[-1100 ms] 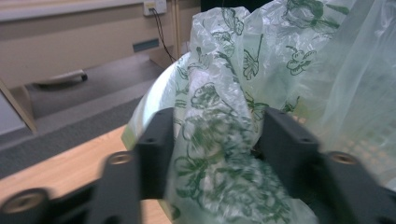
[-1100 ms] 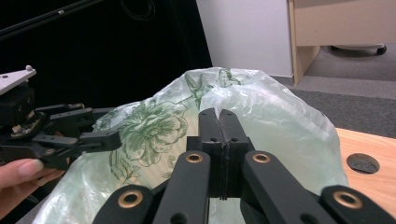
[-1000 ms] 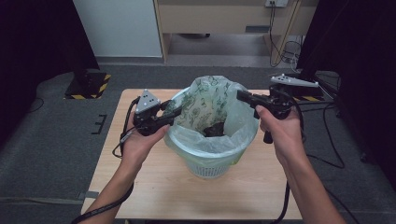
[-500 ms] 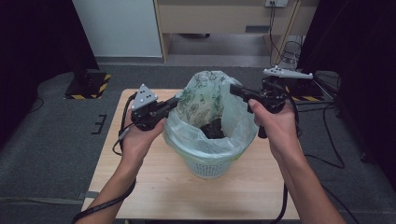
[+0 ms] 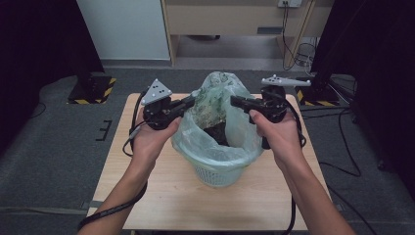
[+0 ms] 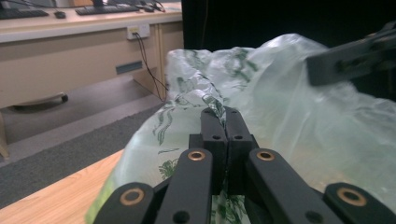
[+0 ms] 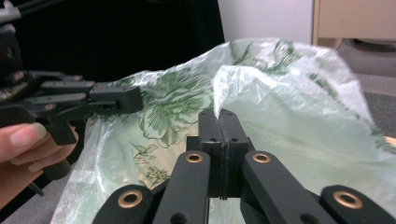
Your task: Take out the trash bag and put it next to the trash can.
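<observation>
The raised plastic bag and the white basket under it stand in the middle of the bench and block the straight way between the left gripper and the right gripper. Bare bench lies open to the left, to the right and on the near side of the basket. Cables trail over the floor to the right.

a wooden table stands on grey carpet, a desk beyond it.
</observation>
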Tool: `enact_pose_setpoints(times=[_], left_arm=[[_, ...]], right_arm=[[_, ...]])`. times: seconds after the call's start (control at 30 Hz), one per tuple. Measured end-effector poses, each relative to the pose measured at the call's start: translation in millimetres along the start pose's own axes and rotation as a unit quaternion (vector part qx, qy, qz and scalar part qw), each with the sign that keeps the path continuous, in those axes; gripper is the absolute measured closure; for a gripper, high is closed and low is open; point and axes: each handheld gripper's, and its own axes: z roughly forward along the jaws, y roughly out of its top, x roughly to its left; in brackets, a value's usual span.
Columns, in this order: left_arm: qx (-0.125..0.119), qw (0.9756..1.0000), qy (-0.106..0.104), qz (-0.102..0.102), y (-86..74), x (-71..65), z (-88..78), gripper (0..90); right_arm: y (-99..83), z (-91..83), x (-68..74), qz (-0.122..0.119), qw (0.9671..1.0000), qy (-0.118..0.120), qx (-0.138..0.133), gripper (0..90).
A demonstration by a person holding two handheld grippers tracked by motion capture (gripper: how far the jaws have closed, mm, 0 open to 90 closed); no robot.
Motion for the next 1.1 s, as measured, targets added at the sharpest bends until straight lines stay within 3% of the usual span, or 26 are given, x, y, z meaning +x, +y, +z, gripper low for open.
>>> enact_pose_setpoints(times=[0.33,0.83,1.1], left_arm=[[0.014,0.9997,-0.019,-0.001,7.2,-14.8,18.3,89.3],[0.01,0.9982,-0.045,-0.037,7.8,-11.6,29.1,89.1],[0.004,0.9968,-0.058,-0.055,9.7,-6.9,33.3,89.0]], right_arm=[[-11.0,17.5,7.3,-0.002,0.9996,0.012,0.025,90.0],[-7.2,20.0,16.5,0.007,0.9988,0.042,0.024,90.0],[-14.6,28.0,17.7,0.009,0.9976,0.054,0.042,90.0]])
